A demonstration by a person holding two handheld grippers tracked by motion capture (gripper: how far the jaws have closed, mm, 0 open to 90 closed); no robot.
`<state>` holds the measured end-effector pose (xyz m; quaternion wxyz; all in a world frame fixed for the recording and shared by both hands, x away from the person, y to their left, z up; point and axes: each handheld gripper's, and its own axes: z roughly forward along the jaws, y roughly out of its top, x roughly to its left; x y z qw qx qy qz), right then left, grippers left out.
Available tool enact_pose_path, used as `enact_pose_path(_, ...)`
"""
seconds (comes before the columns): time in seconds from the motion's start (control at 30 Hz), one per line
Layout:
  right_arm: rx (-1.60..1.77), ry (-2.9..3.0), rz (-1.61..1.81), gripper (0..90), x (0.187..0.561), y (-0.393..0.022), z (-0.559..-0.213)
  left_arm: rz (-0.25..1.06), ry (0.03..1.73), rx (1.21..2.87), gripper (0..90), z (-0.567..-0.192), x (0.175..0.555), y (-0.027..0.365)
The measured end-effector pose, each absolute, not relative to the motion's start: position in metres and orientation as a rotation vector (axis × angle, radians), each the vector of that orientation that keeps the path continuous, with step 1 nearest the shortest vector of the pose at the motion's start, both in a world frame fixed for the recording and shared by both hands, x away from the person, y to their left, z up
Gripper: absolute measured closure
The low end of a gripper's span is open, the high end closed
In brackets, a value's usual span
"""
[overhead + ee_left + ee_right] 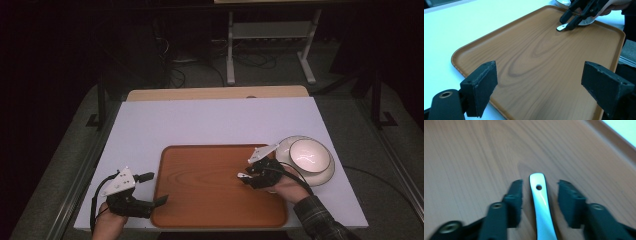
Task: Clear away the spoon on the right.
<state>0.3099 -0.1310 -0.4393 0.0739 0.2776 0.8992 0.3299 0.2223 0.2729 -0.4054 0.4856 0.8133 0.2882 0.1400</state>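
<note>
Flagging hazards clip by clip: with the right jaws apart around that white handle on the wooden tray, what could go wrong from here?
1. The white handle lies between the right gripper's jaws with a gap on each side, so pulling back carelessly might drag or flick it across the smooth tray.
2. The white bowl sits just behind that hand, off the tray; a backward move could knock it.
3. The left gripper, open at the tray's edge, might nudge the tray.

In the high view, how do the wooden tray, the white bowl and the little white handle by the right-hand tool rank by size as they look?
1. Wooden tray, clearly the largest.
2. White bowl, beside the tray's right edge.
3. White handle, a small sliver on the tray at the right gripper; part of it is hidden, so its full length is unsure.
</note>
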Motion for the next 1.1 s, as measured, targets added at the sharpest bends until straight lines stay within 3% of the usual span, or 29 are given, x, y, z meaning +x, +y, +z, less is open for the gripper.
enact_pose_path(0.03,0.842,2.696,1.006,45.9,0.31,-0.131,-0.439,0.34,0.704,1.977,13.1,-0.405,0.222,0.273)
enact_pose_path(0.07,0.861,2.694,1.059,35.4,0.311,-0.132,-0.439,0.339,0.704,1.975,13.1,-0.405,0.222,0.274)
enact_pose_path(0.17,0.871,2.641,1.133,20.8,0.31,-0.133,-0.439,0.339,0.703,1.977,13.1,-0.405,0.222,0.274)
enact_pose_path(0.27,0.862,2.617,1.202,12.8,0.308,-0.133,-0.437,0.34,0.701,1.977,13.1,-0.405,0.222,0.273)
enact_pose_path(1.1,0.821,2.335,1.463,10.0,0.28,-0.169,-0.395,0.351,0.7,1.966,13.1,-0.403,0.222,0.275)
